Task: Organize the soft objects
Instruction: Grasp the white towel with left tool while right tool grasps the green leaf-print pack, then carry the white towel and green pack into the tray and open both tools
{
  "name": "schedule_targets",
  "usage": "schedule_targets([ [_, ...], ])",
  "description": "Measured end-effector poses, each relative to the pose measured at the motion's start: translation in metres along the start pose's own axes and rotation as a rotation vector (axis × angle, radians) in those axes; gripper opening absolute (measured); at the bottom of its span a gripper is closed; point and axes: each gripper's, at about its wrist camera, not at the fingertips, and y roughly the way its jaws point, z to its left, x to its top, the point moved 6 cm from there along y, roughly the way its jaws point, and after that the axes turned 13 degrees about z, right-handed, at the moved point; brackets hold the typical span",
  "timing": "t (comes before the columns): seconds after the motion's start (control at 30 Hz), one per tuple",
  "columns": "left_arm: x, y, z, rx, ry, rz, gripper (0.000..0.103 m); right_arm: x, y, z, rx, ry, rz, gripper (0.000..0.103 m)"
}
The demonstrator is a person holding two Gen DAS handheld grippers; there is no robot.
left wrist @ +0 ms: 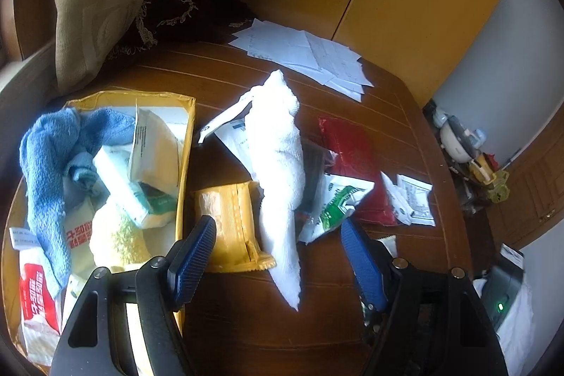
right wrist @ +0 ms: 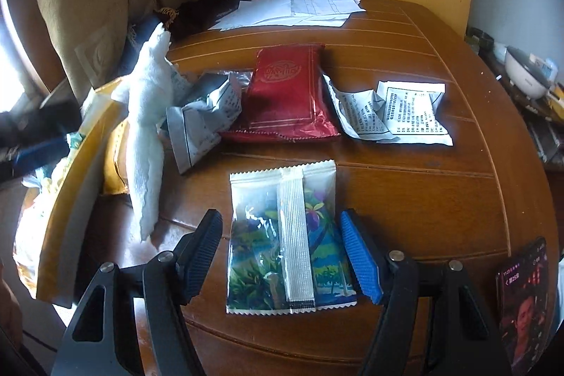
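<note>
On wood table (right wrist: 405, 185), crinkly pouch (right wrist: 287, 242)

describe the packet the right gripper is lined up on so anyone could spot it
On the brown wooden table, the packet lies nearest the camera, between the open right gripper. It alone shows colourful palm-tree artwork with a silver seam down its middle.

We could not see the bottom of the yellow box (left wrist: 183, 143), buried under the blue towel (left wrist: 46, 164) and packets. The white towel (left wrist: 282, 171) covered part of the dark packet (left wrist: 313, 171) and of the yellow packet (left wrist: 229, 221). The phone (right wrist: 525, 302) ran off the picture's edge, and the print on the white wrappers (right wrist: 412, 115) was too small to read.
</note>
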Motion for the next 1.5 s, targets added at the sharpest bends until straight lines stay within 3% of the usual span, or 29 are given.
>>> schedule_targets([
  [0.13,0.021,0.016,-0.01,0.084,0.03,0.0,0.077,-0.004,0.0,0.001,-0.05,-0.007,-0.004,0.065],
  [0.3,0.039,0.039,-0.011,0.133,0.037,0.018,0.074,-0.005,0.0,-0.001,-0.066,-0.017,-0.011,0.061],
  [0.47,0.047,0.055,-0.007,0.125,0.033,0.046,0.049,-0.003,0.001,-0.001,-0.073,-0.021,-0.021,0.057],
  [0.57,0.045,0.057,-0.007,0.092,0.028,0.048,0.042,-0.003,0.0,-0.002,-0.062,-0.006,-0.029,0.055],
  [0.77,0.028,0.038,-0.012,0.035,0.06,0.034,0.041,-0.005,-0.005,-0.006,-0.02,0.046,-0.038,0.049],
  [0.9,0.009,0.014,-0.014,-0.052,0.06,0.025,0.041,-0.008,-0.008,-0.008,0.0,0.079,-0.037,0.046],
  [1.5,-0.066,-0.05,-0.001,-0.228,0.061,-0.015,0.041,-0.038,-0.053,0.022,0.094,0.091,-0.102,0.045],
])
